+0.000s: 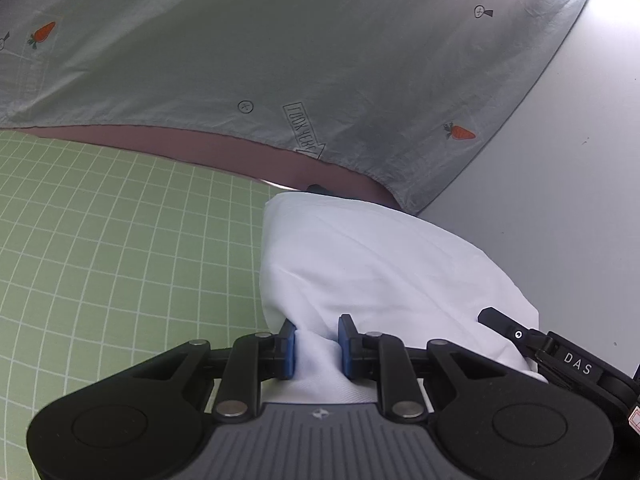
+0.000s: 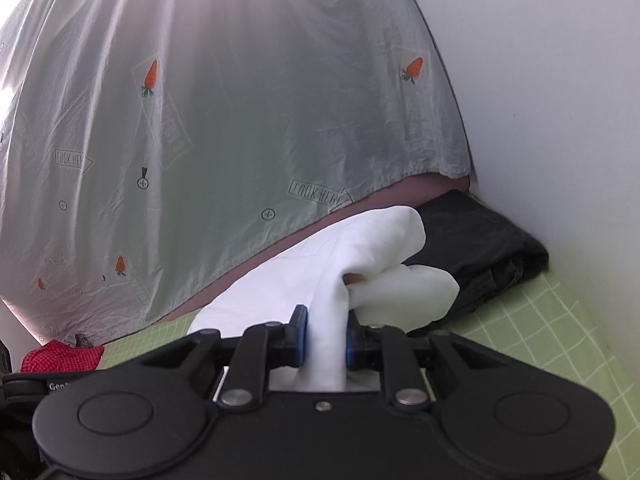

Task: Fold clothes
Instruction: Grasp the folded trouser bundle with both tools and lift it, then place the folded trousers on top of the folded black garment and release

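The left gripper is pinching a bunched fold of the white garment between its blue-padded fingers, and the right gripper is clamping another gathered ridge of the same white cloth in the same way, so both pairs of fingers are closed on fabric rather than empty. The garment is being held up off the green grid-patterned mat, draping away from the fingers in soft, smooth folds; in the right wrist view its far end is curling over into a rounded lump just in front of a dark folded garment lying near the mat's far right corner by the pale wall. This appears to be the middle of a fold, with one edge lifted and carried toward the opposite side; the next move probably calls for bringing both grippers down together so the held edge lands square on the layer below, then letting go without dragging the thin cloth. Beyond the mat a strip of pinkish surface is showing, and behind it a pale grey-green sheet, lightly wrinkled and printed with small carrots and boxed lettering, is hanging. A red checked cloth is sitting at the mat's left edge.
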{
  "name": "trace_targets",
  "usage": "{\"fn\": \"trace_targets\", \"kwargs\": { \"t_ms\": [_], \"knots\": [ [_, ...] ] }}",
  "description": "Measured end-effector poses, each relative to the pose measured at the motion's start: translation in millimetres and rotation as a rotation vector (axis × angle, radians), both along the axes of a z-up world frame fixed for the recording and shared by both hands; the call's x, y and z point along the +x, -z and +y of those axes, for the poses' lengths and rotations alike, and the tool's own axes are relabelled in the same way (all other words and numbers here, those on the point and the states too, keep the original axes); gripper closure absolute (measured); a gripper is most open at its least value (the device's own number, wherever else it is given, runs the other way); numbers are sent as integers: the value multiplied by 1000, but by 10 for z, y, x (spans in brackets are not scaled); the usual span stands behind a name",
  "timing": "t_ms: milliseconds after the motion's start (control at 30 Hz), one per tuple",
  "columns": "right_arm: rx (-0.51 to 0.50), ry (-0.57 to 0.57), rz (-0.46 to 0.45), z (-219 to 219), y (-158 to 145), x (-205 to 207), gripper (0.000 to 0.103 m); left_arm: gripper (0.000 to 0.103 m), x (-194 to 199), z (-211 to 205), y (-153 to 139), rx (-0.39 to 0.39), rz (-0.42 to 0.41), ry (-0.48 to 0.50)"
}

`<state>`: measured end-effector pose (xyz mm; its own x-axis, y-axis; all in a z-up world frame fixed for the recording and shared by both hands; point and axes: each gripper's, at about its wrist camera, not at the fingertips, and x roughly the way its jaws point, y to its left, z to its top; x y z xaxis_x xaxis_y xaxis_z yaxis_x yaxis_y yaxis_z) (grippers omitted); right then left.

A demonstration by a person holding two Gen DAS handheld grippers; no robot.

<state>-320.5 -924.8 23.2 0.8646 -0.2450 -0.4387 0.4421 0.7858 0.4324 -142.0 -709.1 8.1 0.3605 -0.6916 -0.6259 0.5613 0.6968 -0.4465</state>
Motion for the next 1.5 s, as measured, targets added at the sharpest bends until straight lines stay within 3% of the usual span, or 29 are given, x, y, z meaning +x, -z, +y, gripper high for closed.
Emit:
{"fn": "trace_targets", "kwargs": {
  "t_ms": [267, 367, 400, 433, 500, 567, 700, 800, 867, 933, 1067, 1133, 1300, 1400, 1500],
  "knots": [
    [-177, 7, -53, -1025, -411, 598, 85, 81, 401, -1100, -294, -54, -108, 16],
    [-251, 13, -10, -1439, -393, 1026, 83, 79, 695, -1572, -222, -46, -137, 14],
    [-266, 40, 43, -1554, -333, 1173, 75, 76, 802, -1732, -144, -23, -139, 8],
    [-290, 95, 109, -1644, -242, 1315, 60, 70, 882, -1866, -35, 20, -133, -1],
    [-354, 183, 186, -1688, -22, 1458, 50, 64, 990, -2041, 252, 103, -105, -4],
    [-383, 188, 231, -1683, 285, 1500, 45, 53, 1066, -2162, 569, 177, -69, -2],
    [-260, 89, 310, -1586, 974, 1490, 46, 46, 1001, -2157, 1154, 259, 54, -8],
    [-238, 79, 338, -1483, 1310, 1333, 46, 39, 879, -2115, 1355, 285, 85, -16],
    [-226, 72, 333, -1476, 1277, 1264, 45, 38, 801, -2058, 1404, 289, 92, -17],
    [-187, 103, 342, -1474, 1219, 1202, 35, 35, 723, -1993, 1386, 297, 83, 0],
    [-235, 113, 397, -1266, 1109, 1028, 26, 33, 486, -1804, 1254, 319, 31, 26],
    [-270, 137, 429, -1115, 1043, 940, 26, 18, 341, -1675, 1123, 309, -7, 27],
    [-224, 117, 332, -657, 825, 487, 26, 0, -71, -1236, 754, 258, -158, -2],
    [-259, 89, 321, -316, 749, 327, 24, 0, -315, -953, 574, 269, -244, -42],
    [-269, 55, 309, -31, 695, 203, 19, 0, -505, -615, 464, 276, -268, -99]
  ]
}}
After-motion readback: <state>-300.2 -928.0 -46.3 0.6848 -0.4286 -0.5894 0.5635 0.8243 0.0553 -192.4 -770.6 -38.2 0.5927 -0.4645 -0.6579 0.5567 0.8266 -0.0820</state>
